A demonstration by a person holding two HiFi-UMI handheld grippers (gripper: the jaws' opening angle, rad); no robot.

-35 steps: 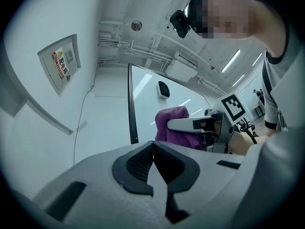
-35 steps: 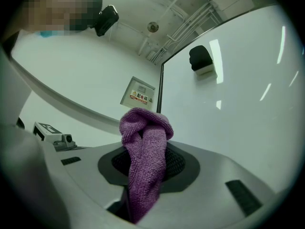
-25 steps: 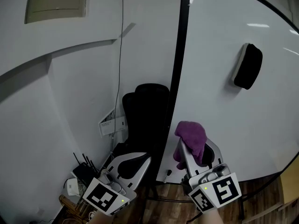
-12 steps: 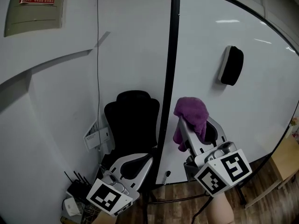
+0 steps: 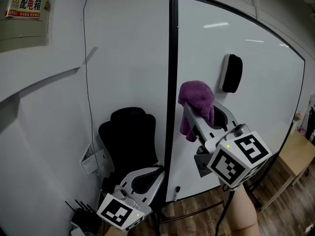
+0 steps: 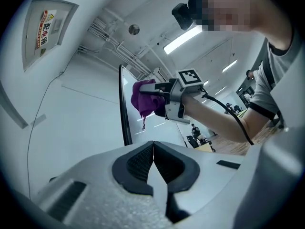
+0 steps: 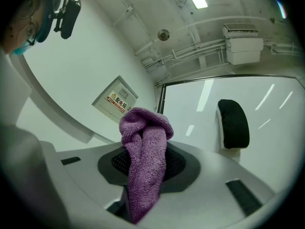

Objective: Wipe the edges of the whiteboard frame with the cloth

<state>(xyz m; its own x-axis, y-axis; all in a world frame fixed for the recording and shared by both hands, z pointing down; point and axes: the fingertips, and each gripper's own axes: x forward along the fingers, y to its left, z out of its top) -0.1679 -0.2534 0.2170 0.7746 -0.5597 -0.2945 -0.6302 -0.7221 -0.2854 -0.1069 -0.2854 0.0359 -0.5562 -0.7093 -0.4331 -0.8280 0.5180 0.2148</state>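
Centre frame, the right gripper clamps its fingers on the purple cloth — just beside the black left edge of the whiteboard frame. The left gripper sits lower centre — fingers pressed together, empty.

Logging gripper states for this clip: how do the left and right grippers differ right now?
The right gripper is shut on the purple cloth; the left gripper is shut on nothing. The right gripper is held high, its cloth beside the whiteboard frame; the left gripper hangs much lower in the head view. Both carry a marker cube.
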